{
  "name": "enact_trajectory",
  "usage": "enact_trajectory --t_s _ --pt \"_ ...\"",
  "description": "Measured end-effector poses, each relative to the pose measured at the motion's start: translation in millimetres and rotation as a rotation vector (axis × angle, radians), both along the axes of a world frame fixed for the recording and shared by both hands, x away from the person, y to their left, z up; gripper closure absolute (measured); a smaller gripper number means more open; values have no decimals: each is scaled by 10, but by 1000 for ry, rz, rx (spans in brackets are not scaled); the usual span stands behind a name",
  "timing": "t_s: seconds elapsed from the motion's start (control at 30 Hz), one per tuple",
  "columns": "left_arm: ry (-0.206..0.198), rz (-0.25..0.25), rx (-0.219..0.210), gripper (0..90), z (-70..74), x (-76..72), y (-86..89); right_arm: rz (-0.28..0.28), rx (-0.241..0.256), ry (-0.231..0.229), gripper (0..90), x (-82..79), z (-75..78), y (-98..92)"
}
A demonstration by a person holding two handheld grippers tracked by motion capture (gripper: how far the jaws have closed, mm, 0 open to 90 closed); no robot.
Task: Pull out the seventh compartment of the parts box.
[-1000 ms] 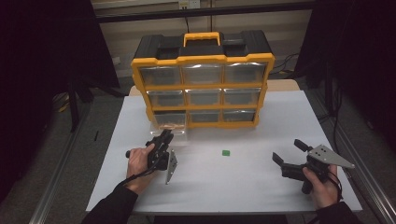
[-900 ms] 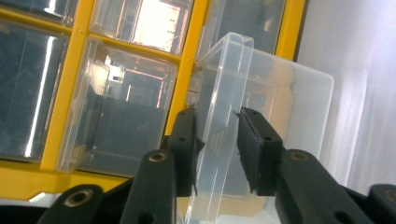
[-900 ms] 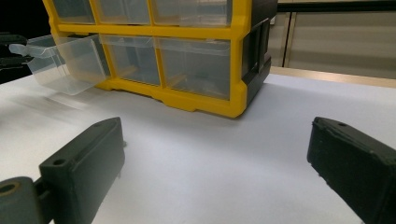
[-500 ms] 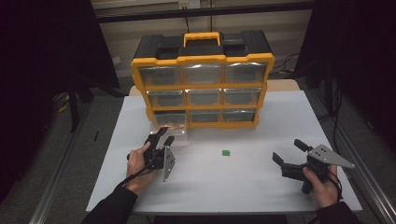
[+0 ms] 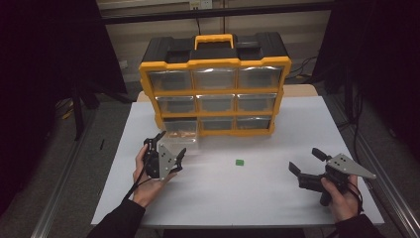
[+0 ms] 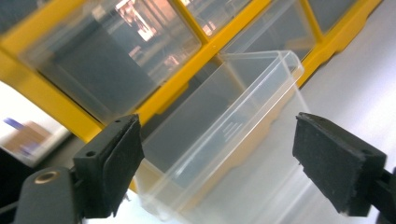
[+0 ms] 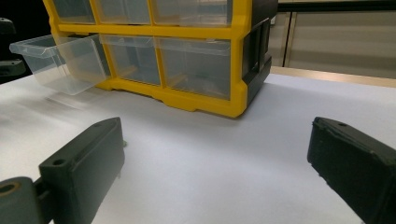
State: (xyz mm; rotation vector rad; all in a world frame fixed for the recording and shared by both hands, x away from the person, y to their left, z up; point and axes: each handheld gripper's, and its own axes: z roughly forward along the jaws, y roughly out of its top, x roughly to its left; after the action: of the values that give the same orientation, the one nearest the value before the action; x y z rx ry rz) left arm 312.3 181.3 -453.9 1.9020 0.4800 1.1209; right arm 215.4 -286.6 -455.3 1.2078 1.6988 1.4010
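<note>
At the bottom-left corner of the yellow organizer (image 5: 215, 91), a clear drawer (image 5: 181, 136) stands pulled out toward the person, its front end over the white counter (image 5: 247, 193) while its back remains in the cabinet's slot. In the left gripper view the drawer (image 6: 224, 135) sits straight ahead between the two black fingers (image 6: 114, 168), a brownish layer showing through its clear wall near the bottom.

Just in front of that drawer, the left gripper (image 5: 166, 148) is held in the person's left hand (image 5: 146, 176), pointing toward the organizer. Its fingers stand wide apart and grasp nothing; they are close to the drawer's front, but not touching it.

Farther from the organizer, out on the bare counter before its middle column, lies a small green piece (image 5: 239, 161), apart from both grippers.

Well off toward the organizer's right end and nearer the person, the right gripper (image 5: 308, 162) is held low over the counter in the right hand (image 5: 341, 196). Its fingers (image 7: 86, 158) are spread wide and empty, aimed across the counter toward the organizer (image 7: 187, 51) and the pulled-out drawer (image 7: 60, 58).
</note>
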Motion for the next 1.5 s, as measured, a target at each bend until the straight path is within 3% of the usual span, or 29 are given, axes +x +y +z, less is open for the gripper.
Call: enact_trajectory --t_s 0.1,0.23,0.4,0.43,0.57,0.6,0.73,0.8,1.17,1.37,1.5 --pt "73 1 -106 121 17 11 40 1 0 0 34 -1 1 0" --pt "109 3 -211 97 34 17 99 1 -1 -2 34 -1 1 0" --pt "195 2 -273 96 70 13 153 6 1 0 33 0 0 3" --pt "213 0 -264 95 82 12 175 5 0 0 33 -1 1 2" --pt "269 13 -362 89 105 -5 197 5 1 -1 33 -1 0 4" --pt "285 11 -369 88 113 -9 212 4 0 0 33 -3 1 2" --pt "284 14 -357 80 139 -58 235 2 1 -2 33 0 1 4" --pt "280 16 -393 79 131 -84 251 3 1 -1 33 -1 1 6" --pt "295 23 -370 79 87 -219 317 5 2 2 32 -4 5 10" --pt "357 16 -418 79 40 -292 403 3 -1 0 32 7 6 17" --pt "364 46 -456 52 36 -333 495 4 -3 0 32 10 10 24"
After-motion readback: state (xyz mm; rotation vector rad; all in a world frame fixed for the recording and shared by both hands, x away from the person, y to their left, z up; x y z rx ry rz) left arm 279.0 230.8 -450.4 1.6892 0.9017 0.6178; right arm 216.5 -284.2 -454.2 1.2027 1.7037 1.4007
